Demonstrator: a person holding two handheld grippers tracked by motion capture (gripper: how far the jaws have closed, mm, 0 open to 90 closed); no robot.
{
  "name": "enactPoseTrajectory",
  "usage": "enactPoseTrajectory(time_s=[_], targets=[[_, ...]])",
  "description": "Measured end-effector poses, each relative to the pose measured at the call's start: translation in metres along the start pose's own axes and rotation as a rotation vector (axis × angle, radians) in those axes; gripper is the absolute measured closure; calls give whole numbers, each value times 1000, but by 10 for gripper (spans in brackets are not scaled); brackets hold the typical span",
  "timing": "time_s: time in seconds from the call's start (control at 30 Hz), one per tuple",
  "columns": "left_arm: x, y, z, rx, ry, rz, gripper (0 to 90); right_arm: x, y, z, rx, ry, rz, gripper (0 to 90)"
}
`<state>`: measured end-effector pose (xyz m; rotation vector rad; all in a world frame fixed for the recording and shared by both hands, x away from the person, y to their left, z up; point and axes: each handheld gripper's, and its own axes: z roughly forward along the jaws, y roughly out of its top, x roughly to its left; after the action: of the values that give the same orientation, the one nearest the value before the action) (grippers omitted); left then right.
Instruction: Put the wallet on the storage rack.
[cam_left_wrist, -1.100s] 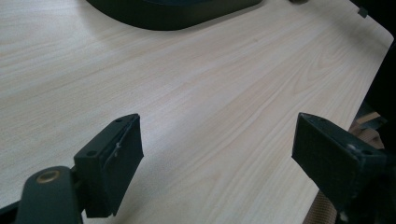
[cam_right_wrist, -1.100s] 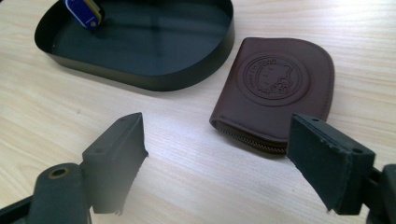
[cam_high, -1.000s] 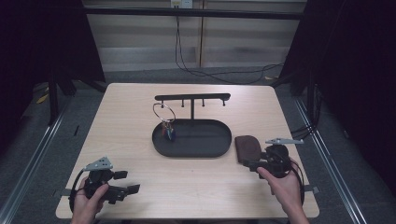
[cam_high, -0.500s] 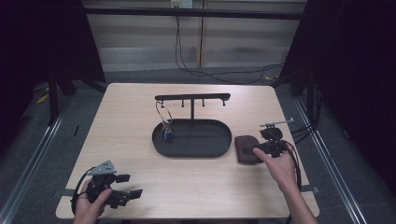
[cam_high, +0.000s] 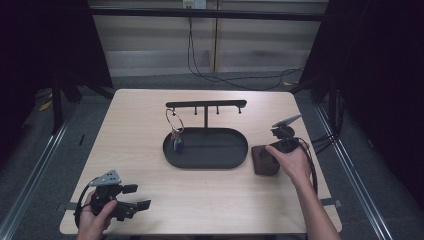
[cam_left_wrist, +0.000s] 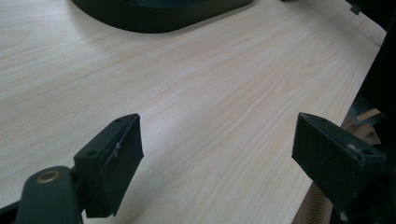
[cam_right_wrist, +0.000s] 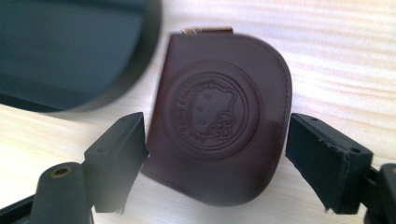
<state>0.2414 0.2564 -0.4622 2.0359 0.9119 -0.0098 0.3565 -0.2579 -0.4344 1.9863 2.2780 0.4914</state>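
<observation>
A dark brown leather pouch (cam_high: 263, 159) with an embossed round emblem lies flat on the table, just right of the black oval tray (cam_high: 235, 159). My right gripper (cam_high: 272, 152) is open, and the pouch (cam_right_wrist: 219, 114) lies between its two jaws, one on each side; I cannot tell whether they touch it. A key ring with a small blue charm (cam_high: 176, 134) hangs from the black rack (cam_high: 206, 104) over the tray. My left gripper (cam_high: 136, 196) is open near the table's front left corner, over bare wood (cam_left_wrist: 219, 154).
The light wooden table (cam_high: 150, 115) has open surface at the left and the front. The tray's rim (cam_left_wrist: 159, 21) lies far ahead of the left gripper. Cables (cam_high: 210, 75) run across the floor behind the table, which dark curtains flank on both sides.
My right gripper has moved forward and left, from the pouch's near right side to straddling it. The left gripper has drifted slightly toward the front edge.
</observation>
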Motion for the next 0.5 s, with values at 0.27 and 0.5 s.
enactPoseTrajectory(time_s=[0.27, 0.5], targets=[[0, 0, 2, 17, 1, 0, 162, -5, 7, 18, 49, -35, 40, 202], [2, 0, 1, 15, -8, -5, 162, -11, 9, 25, 95, -13, 77, 194]])
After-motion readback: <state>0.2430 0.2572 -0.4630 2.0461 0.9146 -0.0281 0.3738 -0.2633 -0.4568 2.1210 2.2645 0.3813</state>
